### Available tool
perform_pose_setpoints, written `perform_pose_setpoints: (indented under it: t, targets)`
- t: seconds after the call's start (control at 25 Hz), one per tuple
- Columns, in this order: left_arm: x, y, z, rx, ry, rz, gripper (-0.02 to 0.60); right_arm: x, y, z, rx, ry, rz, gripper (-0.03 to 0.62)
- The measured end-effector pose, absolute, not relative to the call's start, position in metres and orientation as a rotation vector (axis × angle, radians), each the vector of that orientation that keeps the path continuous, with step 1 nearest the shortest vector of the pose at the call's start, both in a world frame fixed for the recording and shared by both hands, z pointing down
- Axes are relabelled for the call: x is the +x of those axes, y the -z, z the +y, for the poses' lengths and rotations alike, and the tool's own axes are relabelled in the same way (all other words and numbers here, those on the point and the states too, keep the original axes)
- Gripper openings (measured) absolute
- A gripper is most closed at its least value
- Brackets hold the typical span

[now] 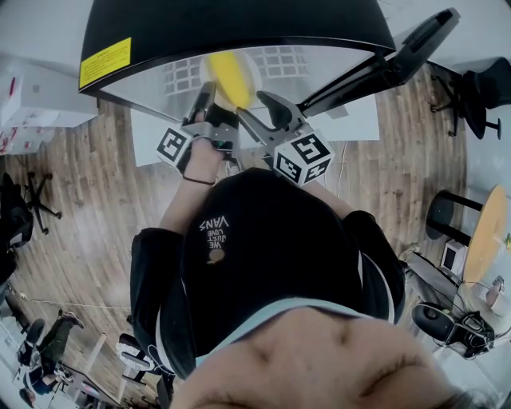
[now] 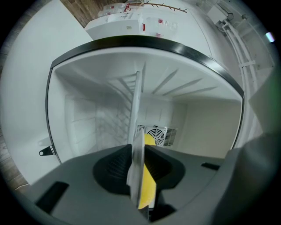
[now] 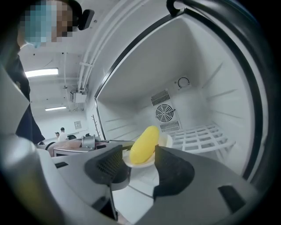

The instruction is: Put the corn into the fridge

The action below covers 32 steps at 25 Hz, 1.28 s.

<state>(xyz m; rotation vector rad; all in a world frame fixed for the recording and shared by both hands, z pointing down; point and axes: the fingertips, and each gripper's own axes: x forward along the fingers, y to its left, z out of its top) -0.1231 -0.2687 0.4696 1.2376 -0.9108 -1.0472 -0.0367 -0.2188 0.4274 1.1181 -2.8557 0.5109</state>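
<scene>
left gripper (image 1: 206, 100) is clamped on the rim of a white plate (image 1: 251, 73), which shows edge-on between its jaws in the left gripper view. the corn (image 1: 227, 76) lies on that plate, inside the open fridge (image 1: 239, 24), near the front edge of the wire shelf (image 3: 202, 137). can't tell if the plate rests on the shelf yet. right gripper (image 1: 263, 108) is just beside the plate, jaws wide apart, pads touching nothing. step looks like setting the plate in the fridge, nearly done. next move probably calls for seating the plate flat on the shelf, releasing the left grip and backing out without tipping the corn.
</scene>
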Motion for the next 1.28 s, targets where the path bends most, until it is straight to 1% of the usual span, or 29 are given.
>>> perform_pose_setpoints:
  t: [0.28,0.4,0.48,0.6,0.68,0.72,0.92,1.28]
  targets:
    - [-0.124,-0.469,-0.269,1.221,1.063,-0.924,0.066,-0.035,-0.431,-0.210,1.128,-0.465,-2.816,0.231]
    - [-0.124,-0.469,-0.269,1.227,1.065,-0.923,0.066,-0.030,-0.435,-0.208,1.159,-0.430,-2.785,0.169]
    - [-0.124,-0.469,-0.269,1.233,1.063,-0.920,0.066,-0.028,-0.436,-0.206,1.162,-0.412,-2.777,0.135]
    - [-0.124,-0.468,-0.269,1.236,1.065,-0.918,0.066,-0.030,-0.440,-0.203,1.146,-0.403,-2.765,0.103]
    - [-0.124,-0.468,-0.269,1.237,1.065,-0.920,0.066,-0.030,-0.442,-0.202,1.140,-0.395,-2.756,0.056]
    - [-0.124,-0.468,-0.269,1.238,1.066,-0.920,0.067,-0.029,-0.444,-0.202,1.140,-0.392,-2.751,0.042]
    - [-0.124,-0.466,-0.268,1.255,1.060,-0.915,0.066,-0.030,-0.445,-0.202,1.133,-0.390,-2.741,0.024]
    - [-0.120,-0.466,-0.267,1.316,1.044,-0.876,0.067,-0.025,-0.449,-0.210,1.179,-0.436,-2.735,0.015]
